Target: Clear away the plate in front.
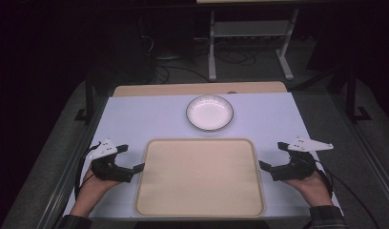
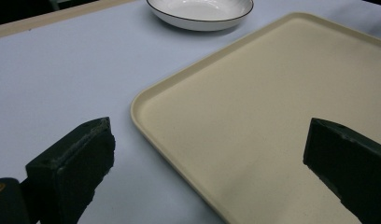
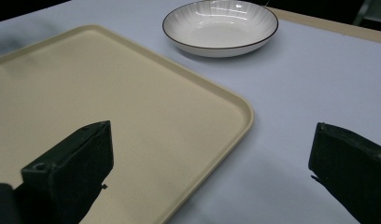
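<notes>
Ready position: left gripper (image 1: 128,160) and right gripper (image 1: 271,156) flank an empty tray (image 1: 200,175) — jaws wide open, holding nothing — plate (image 1: 209,112) waiting beyond on the tabletop (image 1: 135,119).

The right gripper (image 3: 209,172) had its two black jaws spread wide apart with nothing between them. Past them lay a beige tray (image 3: 132,107) on the pale table (image 3: 310,79), its rounded corner pointing between the jaws. A white, dark-rimmed bowl (image 3: 220,28) stood beyond the tray, near it but apart.
</notes>
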`<state>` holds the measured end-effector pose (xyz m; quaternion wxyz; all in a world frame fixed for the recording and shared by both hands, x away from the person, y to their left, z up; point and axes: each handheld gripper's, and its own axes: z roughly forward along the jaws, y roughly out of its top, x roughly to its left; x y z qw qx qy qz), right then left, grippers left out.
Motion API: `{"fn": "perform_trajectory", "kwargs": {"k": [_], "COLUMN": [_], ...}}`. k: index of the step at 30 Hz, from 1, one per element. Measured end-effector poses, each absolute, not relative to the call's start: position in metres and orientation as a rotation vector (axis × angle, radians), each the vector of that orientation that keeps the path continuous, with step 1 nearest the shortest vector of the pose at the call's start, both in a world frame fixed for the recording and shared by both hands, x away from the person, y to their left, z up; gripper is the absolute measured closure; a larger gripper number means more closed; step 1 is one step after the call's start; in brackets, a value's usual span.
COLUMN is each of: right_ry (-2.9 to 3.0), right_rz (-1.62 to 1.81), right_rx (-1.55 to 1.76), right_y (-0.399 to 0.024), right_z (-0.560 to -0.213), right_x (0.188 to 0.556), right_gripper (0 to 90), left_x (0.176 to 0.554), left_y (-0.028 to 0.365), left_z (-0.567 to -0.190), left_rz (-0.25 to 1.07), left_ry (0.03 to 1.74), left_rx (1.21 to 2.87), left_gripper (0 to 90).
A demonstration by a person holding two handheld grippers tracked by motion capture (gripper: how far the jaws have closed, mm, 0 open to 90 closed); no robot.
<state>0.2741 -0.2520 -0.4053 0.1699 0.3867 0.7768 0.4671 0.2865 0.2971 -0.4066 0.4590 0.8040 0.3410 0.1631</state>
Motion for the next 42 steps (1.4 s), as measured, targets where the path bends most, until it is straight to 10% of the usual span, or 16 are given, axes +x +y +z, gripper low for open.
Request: {"fn": "perform_trajectory", "kwargs": {"k": [42], "right_ry": [2.279], "right_rz": [1.193], "right_rx": [1.199], "right_y": [-0.231], "right_z": [-0.391], "right_x": [0.345], "right_gripper": [4.2], "left_x": [0.288], "left_y": [0.298], "left_z": [-0.411], "left_rz": [0.41], "left_ry": [0.834], "left_rx": [1.989], "left_gripper": [1.6]}}
